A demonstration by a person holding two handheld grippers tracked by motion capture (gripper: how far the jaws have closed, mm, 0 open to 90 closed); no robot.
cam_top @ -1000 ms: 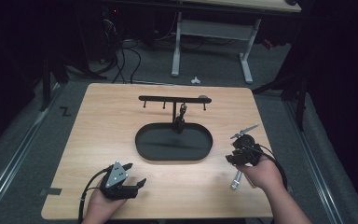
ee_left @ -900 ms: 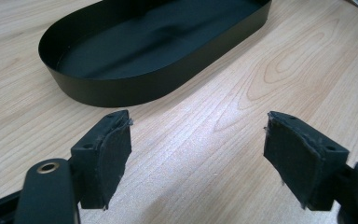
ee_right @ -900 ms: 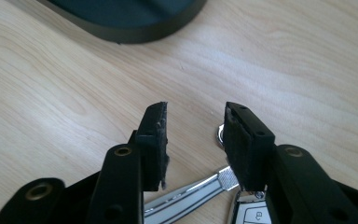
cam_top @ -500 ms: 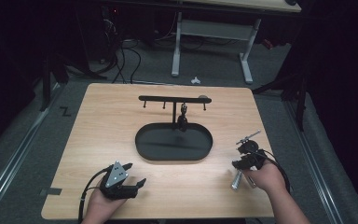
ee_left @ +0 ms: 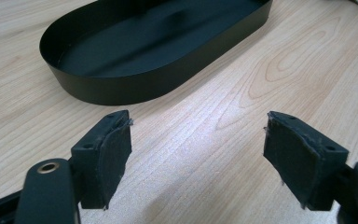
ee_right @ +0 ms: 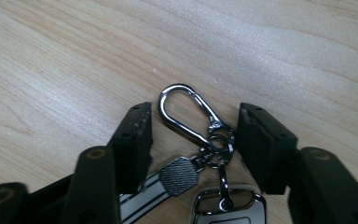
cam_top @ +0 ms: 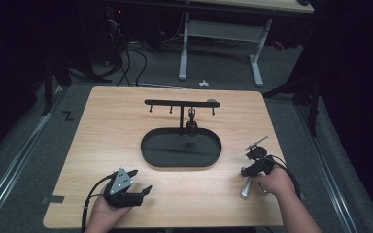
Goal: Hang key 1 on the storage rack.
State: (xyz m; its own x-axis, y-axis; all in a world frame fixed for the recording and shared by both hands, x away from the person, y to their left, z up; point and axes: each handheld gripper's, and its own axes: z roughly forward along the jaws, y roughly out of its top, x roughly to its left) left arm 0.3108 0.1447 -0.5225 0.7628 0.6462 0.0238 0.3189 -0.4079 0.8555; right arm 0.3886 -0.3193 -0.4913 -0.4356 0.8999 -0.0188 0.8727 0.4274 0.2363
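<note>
Keychain [ee_right: 200,154] is lying on the table [cam_top: 126,116] between the right hand-held gripper's [ee_right: 193,140] jaws, which have just been opening, untouched; black oval tray [cam_top: 181,148] is sitting toward the table's middle.

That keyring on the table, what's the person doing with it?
A person sits at a wooden table with a gripper in each hand. The right gripper is low over a keyring with a carabiner clip lying flat on the wood; its jaws have just been opening and stand either side of the clip without pressing it. The left gripper rests open near a black oval tray. Behind the tray stands a small hook rack.
</note>
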